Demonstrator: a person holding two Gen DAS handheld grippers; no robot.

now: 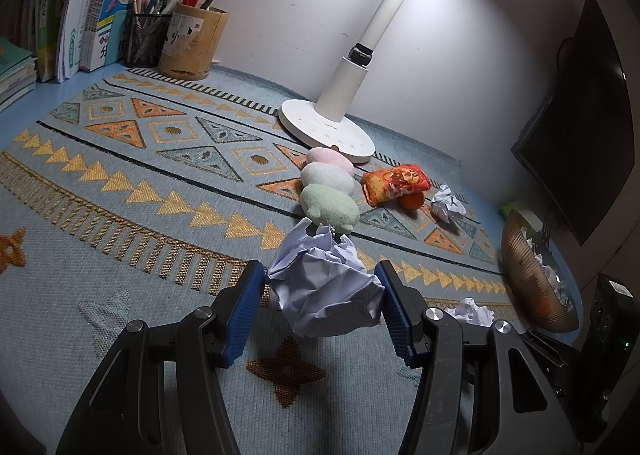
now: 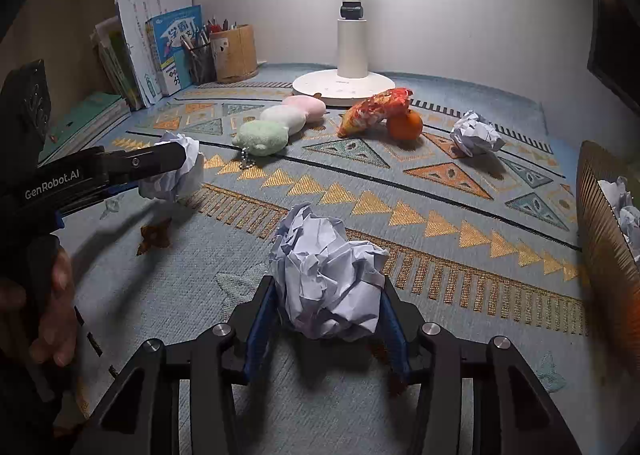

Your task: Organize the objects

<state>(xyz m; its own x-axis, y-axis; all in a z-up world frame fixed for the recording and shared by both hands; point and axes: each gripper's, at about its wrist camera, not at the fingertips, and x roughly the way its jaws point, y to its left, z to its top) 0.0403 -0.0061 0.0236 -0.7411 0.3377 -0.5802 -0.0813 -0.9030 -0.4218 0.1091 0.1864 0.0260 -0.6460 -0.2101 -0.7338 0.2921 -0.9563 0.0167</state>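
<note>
Two paper balls clamped, one per gripper, above the patterned mat.

Left gripper closed on a crumpled ball, blue pads pressed to both sides, held just off the mat. Right gripper likewise clamped on a second ball, near the mat's front edge. Third ball loose on the mat beside an orange and a red snack pack. Three plush lumps, pink, white, green, lined up before the lamp base. More crumpled paper seen inside a ribbed bin at the right. Books and pen cups stood at the back left.
</note>
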